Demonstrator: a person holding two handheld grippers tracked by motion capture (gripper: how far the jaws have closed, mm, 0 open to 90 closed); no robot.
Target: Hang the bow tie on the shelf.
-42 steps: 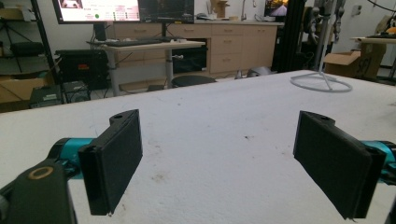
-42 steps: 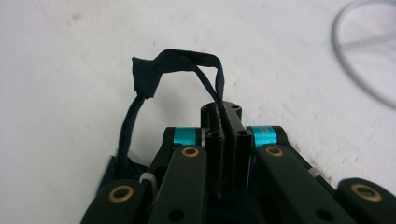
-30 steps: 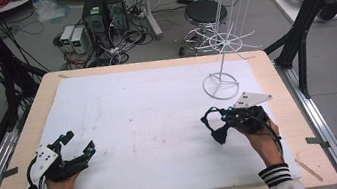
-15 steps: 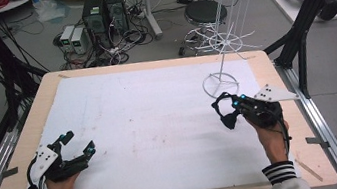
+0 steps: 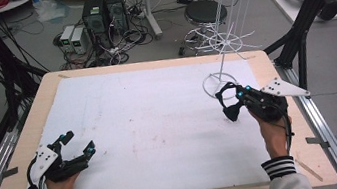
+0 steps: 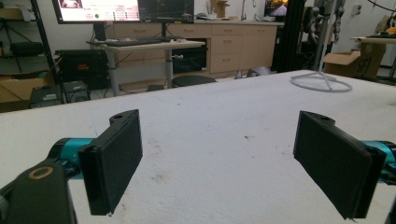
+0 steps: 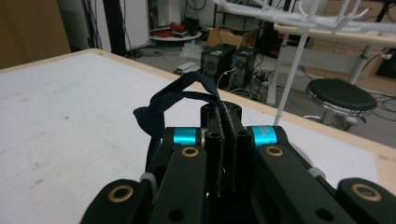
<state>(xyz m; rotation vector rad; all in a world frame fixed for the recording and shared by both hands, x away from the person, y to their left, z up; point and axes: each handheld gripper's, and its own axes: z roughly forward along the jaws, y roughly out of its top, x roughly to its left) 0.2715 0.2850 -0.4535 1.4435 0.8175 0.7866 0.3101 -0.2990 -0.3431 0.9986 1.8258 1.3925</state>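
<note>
1. We see the right gripper (image 5: 232, 101) at the right of the high view, jaws pressed together on a dark blue strap (image 7: 173, 100), just beside the base of the white wire rack (image 5: 219, 83).
2. In the right gripper view, the strap loops up and left from the clamped jaws, above the surface (image 5: 161, 126).
3. We see the left gripper (image 5: 77, 143) at lower left, jaws wide apart with nothing between them.
</note>
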